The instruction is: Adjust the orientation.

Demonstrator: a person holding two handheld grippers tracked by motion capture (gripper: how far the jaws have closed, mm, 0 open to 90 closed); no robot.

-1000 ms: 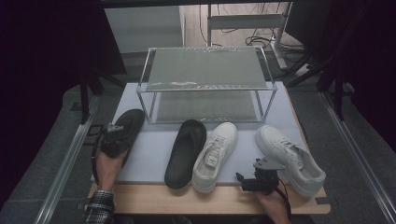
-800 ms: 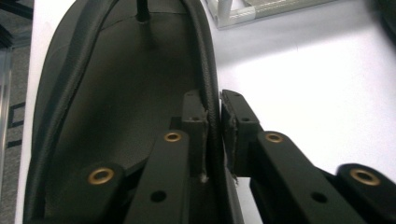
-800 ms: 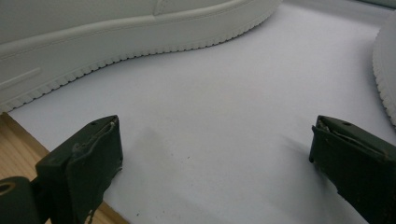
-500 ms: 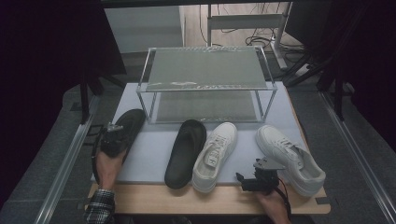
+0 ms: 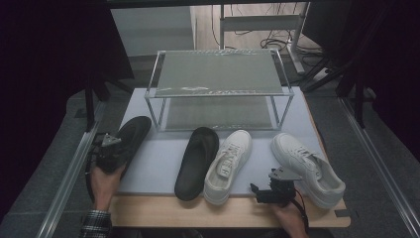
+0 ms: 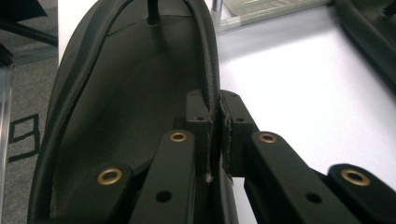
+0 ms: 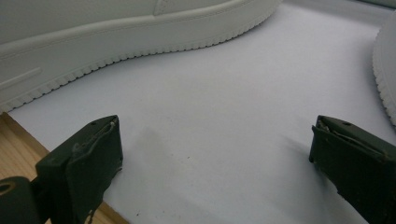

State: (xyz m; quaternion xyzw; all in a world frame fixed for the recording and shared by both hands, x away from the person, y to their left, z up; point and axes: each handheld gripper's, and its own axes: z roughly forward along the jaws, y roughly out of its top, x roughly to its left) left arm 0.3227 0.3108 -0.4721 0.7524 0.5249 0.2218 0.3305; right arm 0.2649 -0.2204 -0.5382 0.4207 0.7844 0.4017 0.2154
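Observation:
A black flip-flop lies at the left edge of the white mat. My left gripper sits over its heel end. In the left gripper view the jaws have just been closing and are now shut on the flip-flop's strap, above the dark footbed. My right gripper rests near the table's front edge between two white sneakers, open. Its fingers stand wide apart over bare mat.
A second black flip-flop and a white sneaker lie mid-mat. Another white sneaker is at the right. A metal two-tier rack stands behind them. The wooden table edge runs along the front.
The left hand and gripper have shifted a little with the strap between the jaws. The right gripper has stayed where it was.

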